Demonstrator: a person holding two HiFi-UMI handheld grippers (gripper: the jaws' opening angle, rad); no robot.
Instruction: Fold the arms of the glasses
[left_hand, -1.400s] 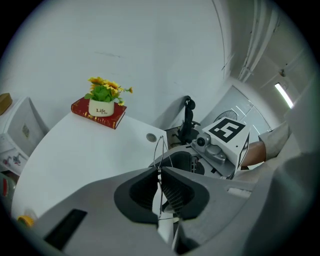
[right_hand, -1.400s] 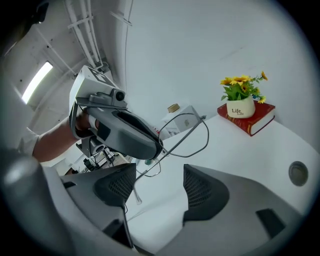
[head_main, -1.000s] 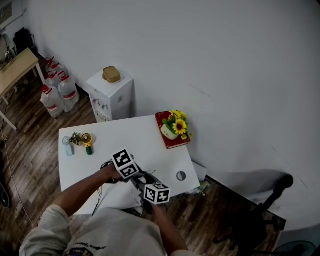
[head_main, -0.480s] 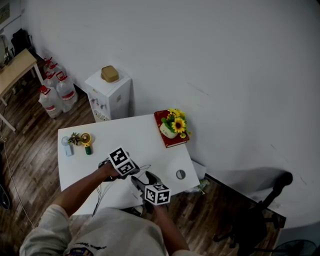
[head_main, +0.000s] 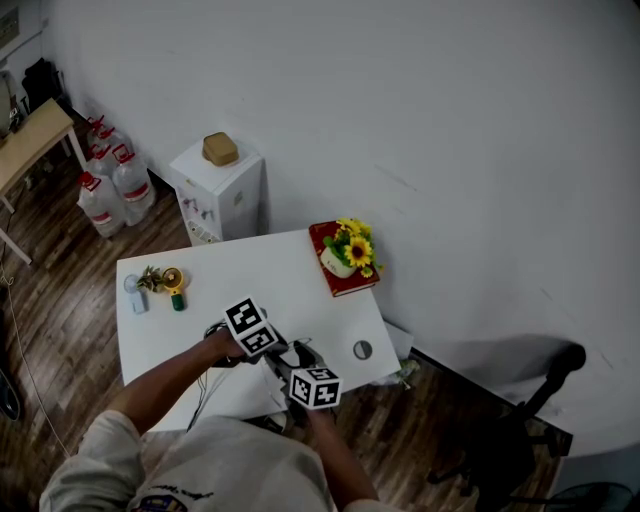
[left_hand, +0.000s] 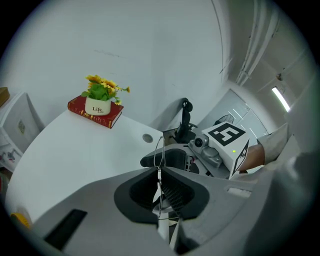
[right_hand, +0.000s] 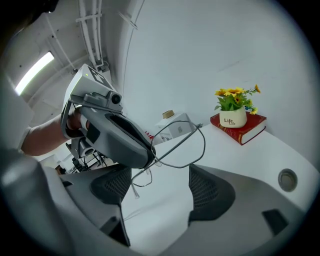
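Observation:
The thin wire-framed glasses (right_hand: 186, 146) hang above the white table (head_main: 300, 280) near its front edge. My left gripper (left_hand: 159, 172) is shut on the wire frame (left_hand: 159, 149) at its fingertips. In the right gripper view, the left gripper (right_hand: 120, 136) holds the glasses from the left; one lens ring and a temple arm reach out over the gap of my right gripper (right_hand: 159, 182). The right jaws stand wide open on either side of the glasses, and their pads (right_hand: 204, 186) do not touch the wire. In the head view both grippers meet, left (head_main: 252, 330) and right (head_main: 314, 386).
A red book with a sunflower pot (head_main: 345, 262) sits at the table's far right corner. A round cable hole (head_main: 362, 351) lies to the right of the grippers, and small items (head_main: 160, 284) lie at the left edge. A white cabinet (head_main: 222, 190) and water bottles (head_main: 115, 185) stand behind.
The left gripper with the glasses drifted slightly up and left, then came back beside the right gripper. The right gripper has stayed in place.

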